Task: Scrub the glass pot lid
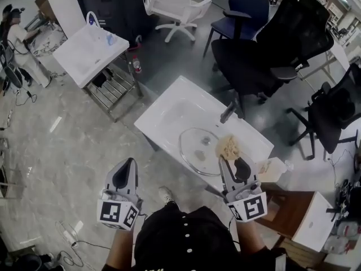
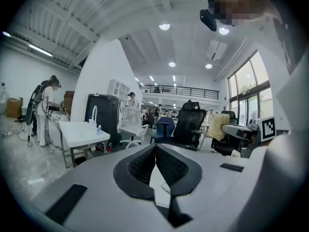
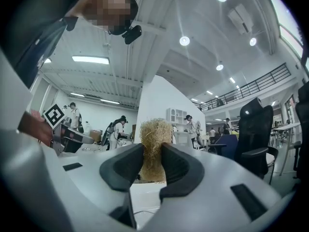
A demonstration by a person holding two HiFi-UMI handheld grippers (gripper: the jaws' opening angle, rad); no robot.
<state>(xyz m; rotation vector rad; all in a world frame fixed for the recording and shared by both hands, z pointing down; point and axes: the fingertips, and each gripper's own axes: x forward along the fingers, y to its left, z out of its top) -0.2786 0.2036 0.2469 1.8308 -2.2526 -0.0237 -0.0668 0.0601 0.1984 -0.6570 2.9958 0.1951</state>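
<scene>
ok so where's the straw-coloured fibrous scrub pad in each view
Head view: the straw-coloured fibrous scrub pad is right of centre, at the tips of the right gripper, beside the round glass pot lid.
Left gripper view: the pad shows small at the right, mid-height.
Right gripper view: the pad is dead centre, clamped between the jaws.
Shared landmark: the black office chair.

The scrubber [image 3: 155, 129] has its sides hidden between the jaws of the right gripper [image 3: 152, 150], and in the head view it covers the right rim of the glass pot lid [image 1: 196, 151].
</scene>
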